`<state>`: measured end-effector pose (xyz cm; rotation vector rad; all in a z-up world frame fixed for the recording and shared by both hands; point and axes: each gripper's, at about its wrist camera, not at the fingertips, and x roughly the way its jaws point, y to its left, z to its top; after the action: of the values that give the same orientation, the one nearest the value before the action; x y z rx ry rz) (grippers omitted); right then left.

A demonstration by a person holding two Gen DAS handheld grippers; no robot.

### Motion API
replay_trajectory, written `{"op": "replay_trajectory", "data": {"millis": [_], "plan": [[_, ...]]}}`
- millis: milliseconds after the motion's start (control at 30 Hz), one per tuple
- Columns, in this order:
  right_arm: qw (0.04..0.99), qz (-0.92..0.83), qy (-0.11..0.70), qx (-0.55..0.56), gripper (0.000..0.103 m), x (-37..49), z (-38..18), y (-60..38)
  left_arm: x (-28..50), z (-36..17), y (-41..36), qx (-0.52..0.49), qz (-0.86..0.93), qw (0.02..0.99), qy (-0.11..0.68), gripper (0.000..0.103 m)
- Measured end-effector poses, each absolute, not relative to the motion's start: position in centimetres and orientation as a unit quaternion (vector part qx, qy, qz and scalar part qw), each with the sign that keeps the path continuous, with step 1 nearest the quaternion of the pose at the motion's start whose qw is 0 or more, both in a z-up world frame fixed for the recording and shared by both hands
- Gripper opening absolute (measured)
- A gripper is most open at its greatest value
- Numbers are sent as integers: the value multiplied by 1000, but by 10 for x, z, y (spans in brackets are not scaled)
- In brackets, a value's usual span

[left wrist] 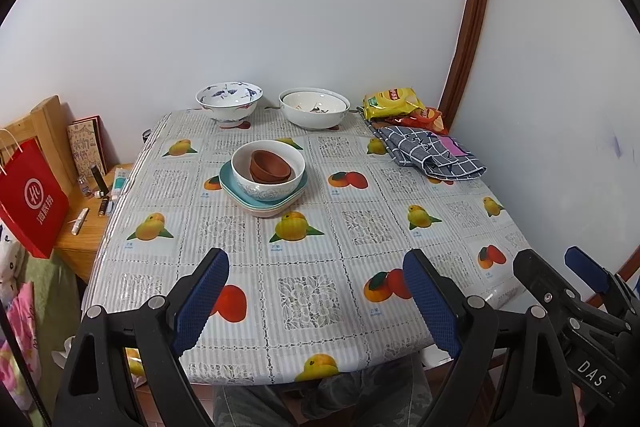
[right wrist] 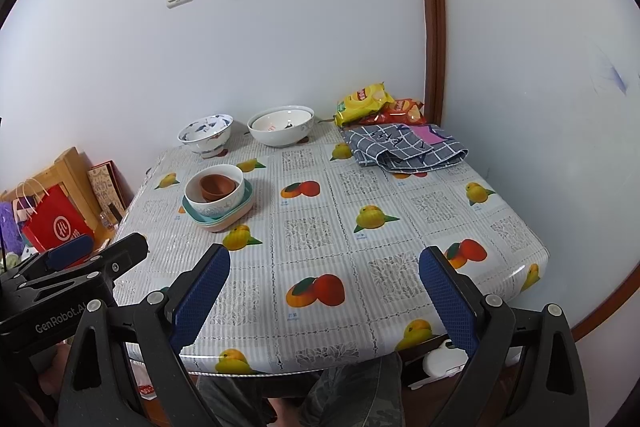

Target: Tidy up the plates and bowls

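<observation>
Both grippers hang side by side, angled downward and holding nothing. The left gripper (left wrist: 316, 301) has its 2 blue-padded fingers (left wrist: 202, 297) spread wide apart with only open space between them. The right gripper (right wrist: 324, 301) stands the same way, its 2 blue pads (right wrist: 448, 301) set wide. Each gripper shows at the edge of the other's view, close alongside and not touching.

Plates (left wrist: 240, 193) mostly covered by white bowl (left wrist: 268, 171), count unclear; brown bowls (left wrist: 270, 167) nested, number unclear; rear bowl (left wrist: 314, 113) contents too small to tell.
</observation>
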<state>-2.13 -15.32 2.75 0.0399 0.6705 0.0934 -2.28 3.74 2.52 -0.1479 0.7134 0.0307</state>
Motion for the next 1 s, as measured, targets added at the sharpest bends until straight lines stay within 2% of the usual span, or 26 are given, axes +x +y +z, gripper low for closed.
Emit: {"op": "replay_trajectory", "data": {"millis": [1000], "plan": [[944, 50, 327, 17, 95, -22, 28, -149, -23, 26, 40, -72, 20, 933, 352, 88]]}}
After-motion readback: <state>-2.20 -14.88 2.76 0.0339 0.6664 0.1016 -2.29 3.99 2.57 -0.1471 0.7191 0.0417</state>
